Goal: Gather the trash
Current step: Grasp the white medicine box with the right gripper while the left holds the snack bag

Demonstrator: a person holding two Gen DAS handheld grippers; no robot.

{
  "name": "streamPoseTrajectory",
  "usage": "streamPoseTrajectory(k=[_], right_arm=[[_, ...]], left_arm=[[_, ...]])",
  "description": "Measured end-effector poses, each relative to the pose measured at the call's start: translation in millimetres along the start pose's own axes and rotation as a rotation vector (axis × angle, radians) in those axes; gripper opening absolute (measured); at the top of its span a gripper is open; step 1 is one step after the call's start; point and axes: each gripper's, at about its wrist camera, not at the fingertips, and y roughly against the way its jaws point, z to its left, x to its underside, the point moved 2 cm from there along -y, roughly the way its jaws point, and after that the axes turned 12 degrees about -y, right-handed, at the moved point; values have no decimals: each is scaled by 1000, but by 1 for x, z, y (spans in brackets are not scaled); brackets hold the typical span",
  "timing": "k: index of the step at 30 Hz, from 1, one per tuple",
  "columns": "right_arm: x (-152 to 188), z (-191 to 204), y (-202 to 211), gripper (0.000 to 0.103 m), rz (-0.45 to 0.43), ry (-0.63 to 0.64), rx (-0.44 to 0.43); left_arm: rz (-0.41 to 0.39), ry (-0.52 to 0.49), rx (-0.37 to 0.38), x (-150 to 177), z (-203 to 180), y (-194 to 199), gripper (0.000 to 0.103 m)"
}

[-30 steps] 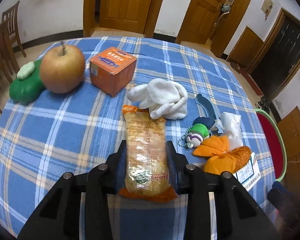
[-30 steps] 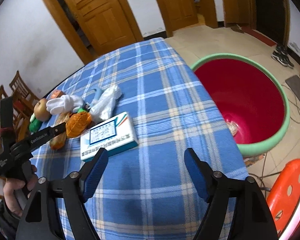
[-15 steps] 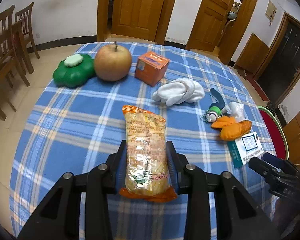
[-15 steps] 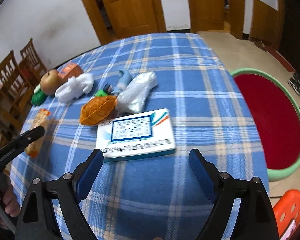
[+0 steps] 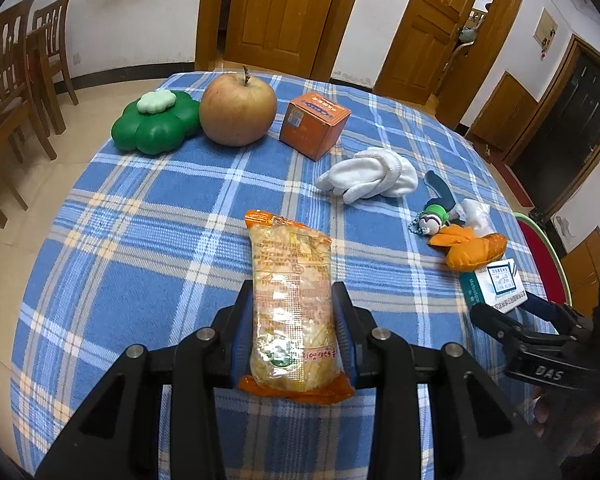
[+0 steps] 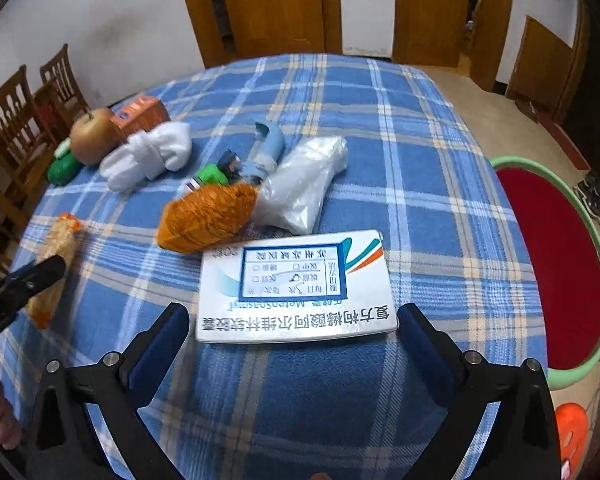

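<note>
My left gripper [image 5: 292,312] is shut on an orange snack packet [image 5: 290,292] and holds it above the blue plaid table [image 5: 140,240]. The packet also shows in the right wrist view [image 6: 56,256]. My right gripper [image 6: 292,332] is open, its fingers on either side of the near end of a white medicine box [image 6: 296,288], seen too in the left wrist view [image 5: 494,284]. An orange net wrapper [image 6: 208,216] and a clear plastic bag [image 6: 304,184] lie just beyond the box. A red basin with a green rim [image 6: 556,264] stands off the table's right edge.
An apple [image 5: 238,108], a green flower-shaped toy [image 5: 156,122], an orange carton [image 5: 314,124], a white glove [image 5: 370,174] and a small keychain figure [image 5: 432,218] lie on the table. Wooden chairs [image 5: 16,80] stand at the left. An orange stool [image 6: 572,436] is by the basin.
My left gripper has pulled back and risen with the packet, so more of the table shows. My right gripper has swung left from the basin and closed in on the medicine box.
</note>
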Motion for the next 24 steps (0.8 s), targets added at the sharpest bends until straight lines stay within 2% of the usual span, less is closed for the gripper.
streamPoseTrajectory(k=[4, 6, 7, 14, 24], right_arm=[[2, 1, 0, 102, -16, -9, 14], [4, 1, 2, 99, -28, -16, 11], [6, 1, 5, 93, -36, -18, 10], [18, -10, 22, 92, -54, -72, -42], [34, -37, 60, 92, -115, -142, -69]], left_arm=[[-1, -2, 4, 1, 0, 0, 37], [-3, -1, 4, 1, 0, 1, 37], [-4, -3, 4, 1, 0, 1, 37], [-10, -18, 21, 2, -11, 7, 37], [-32, -68, 69, -1, -37, 20, 37]])
